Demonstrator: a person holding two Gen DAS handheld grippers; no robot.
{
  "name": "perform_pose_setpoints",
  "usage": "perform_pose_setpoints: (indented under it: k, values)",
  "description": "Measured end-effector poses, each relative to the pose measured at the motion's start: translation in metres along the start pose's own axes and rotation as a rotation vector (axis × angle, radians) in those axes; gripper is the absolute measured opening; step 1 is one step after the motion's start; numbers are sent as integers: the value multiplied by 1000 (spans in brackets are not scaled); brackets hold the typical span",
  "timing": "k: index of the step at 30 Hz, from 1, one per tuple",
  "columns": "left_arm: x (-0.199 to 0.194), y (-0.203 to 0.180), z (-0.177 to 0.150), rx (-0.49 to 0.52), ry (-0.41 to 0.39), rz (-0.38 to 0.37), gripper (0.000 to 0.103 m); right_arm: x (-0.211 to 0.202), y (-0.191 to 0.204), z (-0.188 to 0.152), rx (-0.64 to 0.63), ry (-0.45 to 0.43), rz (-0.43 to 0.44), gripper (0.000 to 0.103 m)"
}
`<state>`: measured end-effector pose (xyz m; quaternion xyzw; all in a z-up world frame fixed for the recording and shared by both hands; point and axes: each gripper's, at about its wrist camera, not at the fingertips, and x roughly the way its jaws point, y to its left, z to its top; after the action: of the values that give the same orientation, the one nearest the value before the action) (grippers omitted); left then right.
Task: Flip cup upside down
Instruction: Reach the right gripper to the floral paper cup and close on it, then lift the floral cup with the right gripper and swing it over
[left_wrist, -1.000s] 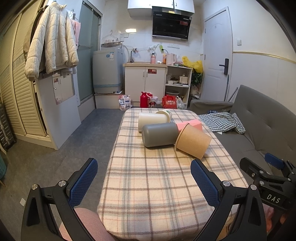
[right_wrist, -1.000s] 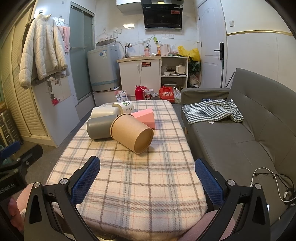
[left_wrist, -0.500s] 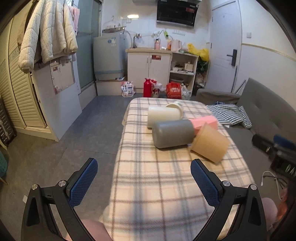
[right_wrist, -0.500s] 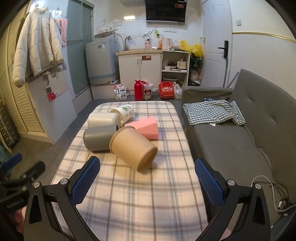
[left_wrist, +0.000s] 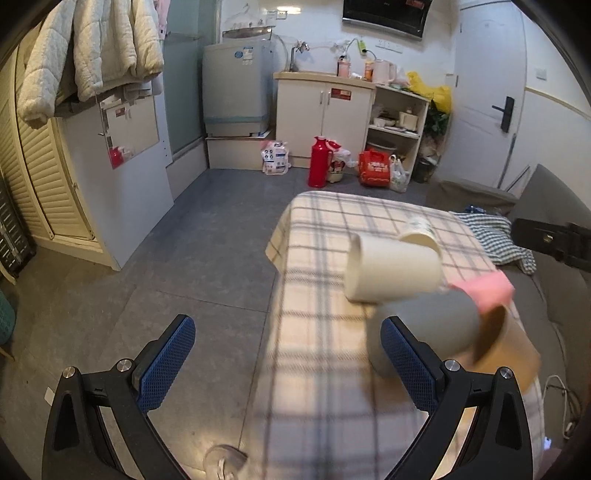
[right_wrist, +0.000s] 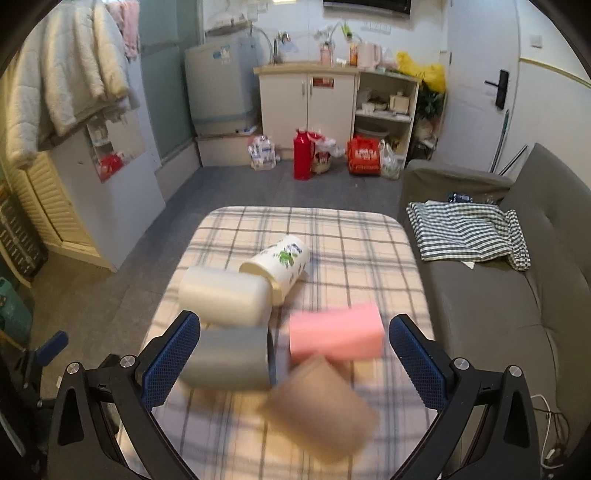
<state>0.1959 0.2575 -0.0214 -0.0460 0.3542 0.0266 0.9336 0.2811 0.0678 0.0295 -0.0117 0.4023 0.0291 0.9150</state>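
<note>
Both grippers advanced toward cup cluster since earlier frames | right gripper (right_wrist: 293, 354) jaws apart, empty, framing brown paper cup (right_wrist: 319, 408) lying sideways on plaid bench (right_wrist: 362, 236) | left gripper (left_wrist: 288, 363) jaws apart, beside grey cup (left_wrist: 424, 332) | flip not begun

The left gripper (left_wrist: 288, 363), its blue-padded jaws spread wide with nothing between them, hangs over the near left edge of the table with the plaid cream-and-grey cloth (left_wrist: 317, 369), half above the grey tiled floor (left_wrist: 207, 243). On the cloth lie four cups on their sides in a tight cluster: a cream plastic cup (left_wrist: 393, 273), a small white paper cup with green print (left_wrist: 419, 232) behind it, a grey plastic cup (left_wrist: 424, 332) in front, and a brown paper cup (left_wrist: 506, 349) at the right, its rim against the grey one. A pink block (left_wrist: 485, 290) sits blurred just beyond the grey and brown cups, and the right gripper's black frame (left_wrist: 554, 243) juts in at the right edge, above the grey sofa (left_wrist: 554, 288).
</note>
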Motion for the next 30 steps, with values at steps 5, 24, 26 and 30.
perform_pose_setpoints:
  k: [5,24,26,30]
  values:
    - [33,9,22,-23,10,16,103,69,15,36,0,109,17,103]
    - [64,29,35,-27,39,34,103,197,4,43,228,501,56,74]
    - [56,30,35,-21,33,40,103,191,5,45,222,477,57,73]
    - [38,29,39,-12,17,55,103,156,3,57,195,386,49,71]
